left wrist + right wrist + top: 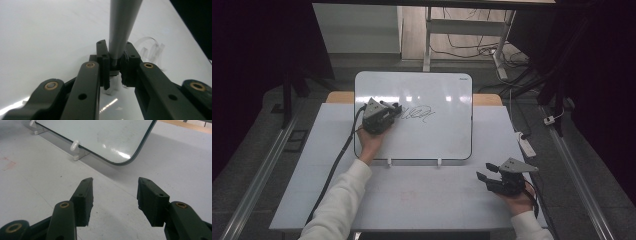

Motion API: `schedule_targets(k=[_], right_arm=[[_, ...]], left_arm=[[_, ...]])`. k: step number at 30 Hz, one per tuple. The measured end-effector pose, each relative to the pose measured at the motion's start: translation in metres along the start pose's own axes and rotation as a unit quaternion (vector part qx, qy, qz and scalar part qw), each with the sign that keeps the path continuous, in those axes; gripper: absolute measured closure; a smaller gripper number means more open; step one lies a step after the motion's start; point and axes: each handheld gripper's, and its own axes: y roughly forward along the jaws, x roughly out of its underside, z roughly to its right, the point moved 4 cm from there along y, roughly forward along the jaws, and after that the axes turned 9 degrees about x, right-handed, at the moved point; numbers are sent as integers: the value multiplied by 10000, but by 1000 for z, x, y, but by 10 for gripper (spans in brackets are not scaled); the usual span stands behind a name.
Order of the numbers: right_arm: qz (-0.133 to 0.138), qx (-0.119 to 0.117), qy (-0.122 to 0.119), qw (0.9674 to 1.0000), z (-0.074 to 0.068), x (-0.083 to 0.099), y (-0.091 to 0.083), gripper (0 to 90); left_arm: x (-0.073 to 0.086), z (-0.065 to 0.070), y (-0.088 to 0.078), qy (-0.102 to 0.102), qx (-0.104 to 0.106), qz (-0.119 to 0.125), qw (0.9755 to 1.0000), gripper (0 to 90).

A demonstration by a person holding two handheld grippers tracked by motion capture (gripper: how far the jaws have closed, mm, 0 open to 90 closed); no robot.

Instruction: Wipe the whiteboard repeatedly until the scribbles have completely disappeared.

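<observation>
1. Here, the table (422,200) has a pale grey top; a faint reddish smudge (408,196) marks it near the front edge.
2. A whiteboard (437,145) lies on the table's far half, with two small white clips (389,162) at its near edge. Its glossy face reflects ceiling lights.
3. A dark scribble (419,114) sits on the whiteboard's upper left area.
4. The left hand-held gripper (393,111) is over the whiteboard, just left of the scribble. It is clenched on a grey marker (122,27), which stands between the pads in the left gripper view, tip end toward the whiteboard.
5. The right hand-held gripper (482,172) rests low over the table's front right corner, well apart from the whiteboard's corner. It is released; bare table shows between its pads.
6. A black cable (332,170) trails from the left hand-held gripper across the table's left side.
7. The room is dark. Grey floor (257,165) surrounds the table, metal rails run on both sides, and a white power strip (527,145) lies on the floor at right. A white desk frame (462,30) with loose cords stands beyond.
</observation>
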Motion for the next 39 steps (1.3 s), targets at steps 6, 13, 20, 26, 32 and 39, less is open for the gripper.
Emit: schedule_targets(k=[6,13,20,26,32,39], right_arm=[[11,-9,30,10000,0,-1,0,469],[-33,-28,-18,10000,-2,0,2,468],[10,10,41,10000,2,0,0,469],[-35,-57,-39,10000,-3,0,3,467],[-4,-35,-34,10000,-2,0,2,467],[-27,-54,-65,10000,-3,0,3,467]], left_arm=[[-7,-16,-2,-505,-42,321,9982,784],[3,18,24,-419,392,255,9980,784],[-9,-2,14,-471,134,320,9983,784],[-4,23,35,-261,381,212,9987,784],[-16,39,56,-25,458,46,9989,785],[-24,51,77,-18,565,2,9984,785]])
